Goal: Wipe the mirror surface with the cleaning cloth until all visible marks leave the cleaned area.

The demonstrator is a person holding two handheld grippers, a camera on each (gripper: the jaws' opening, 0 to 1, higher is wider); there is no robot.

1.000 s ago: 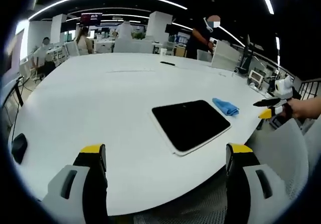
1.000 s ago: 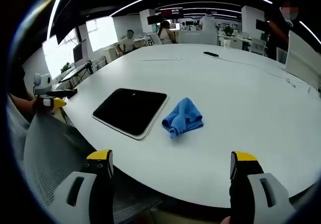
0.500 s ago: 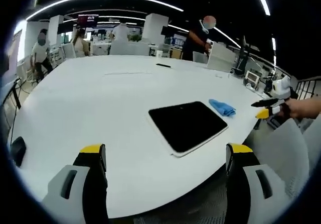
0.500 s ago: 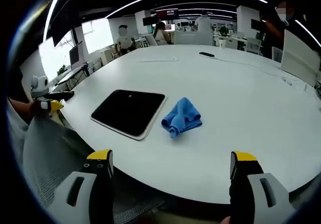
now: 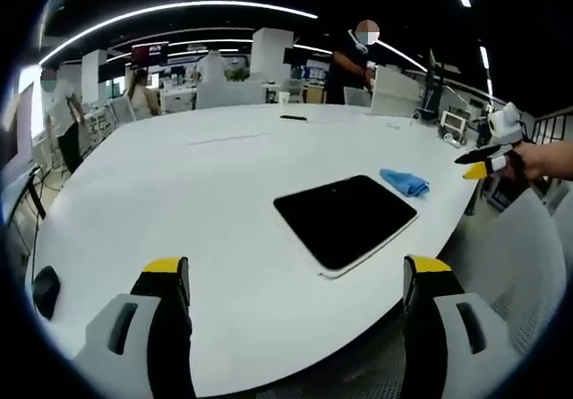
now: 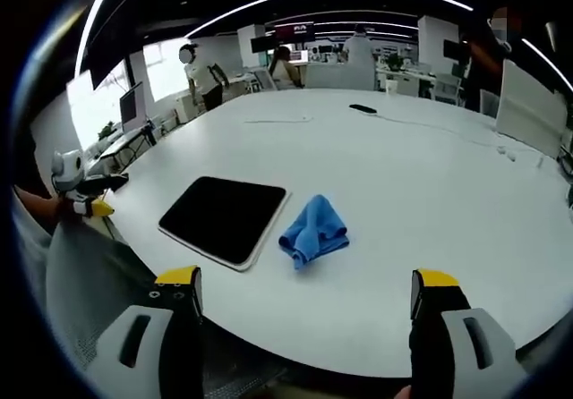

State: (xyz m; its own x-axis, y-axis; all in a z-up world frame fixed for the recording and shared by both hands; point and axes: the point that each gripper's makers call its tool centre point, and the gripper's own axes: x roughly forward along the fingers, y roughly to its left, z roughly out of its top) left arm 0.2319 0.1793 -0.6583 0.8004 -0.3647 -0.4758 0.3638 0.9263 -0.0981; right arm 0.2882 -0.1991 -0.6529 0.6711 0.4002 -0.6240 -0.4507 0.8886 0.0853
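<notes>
The crumpled blue cleaning cloth (image 6: 313, 231) lies on the big white oval table (image 6: 430, 193), just beside one edge of the flat rectangular mirror with a dark face and pale rim (image 6: 224, 218), not overlapping it as far as we can tell. The mirror sits near the table's edge closest to us; in the left gripper view the cloth (image 5: 404, 182) shows just past the mirror's (image 5: 346, 220) far corner.

We judge the cloth soft, light and limp: it will bunch and drape once lifted, so a pinch on the raised fold at its middle should gather enough fabric to wipe with. The mirror looks thin, stiff and smooth; we expect it to slide on the slick tabletop under a wiping push, and to be fragile, so our other gripper may need to steady its rim.

We count one cloth, one mirror and one table. A small dark object (image 6: 362, 108) lies far off on the table.

Our right gripper (image 6: 304, 305) is spread wide and empty, held back from the table, with the cloth well ahead between its jaws. Our left gripper (image 5: 295, 283) is likewise parted and holds nothing. No wiping has begun; any marks on the mirror are too small for us to make out.
</notes>
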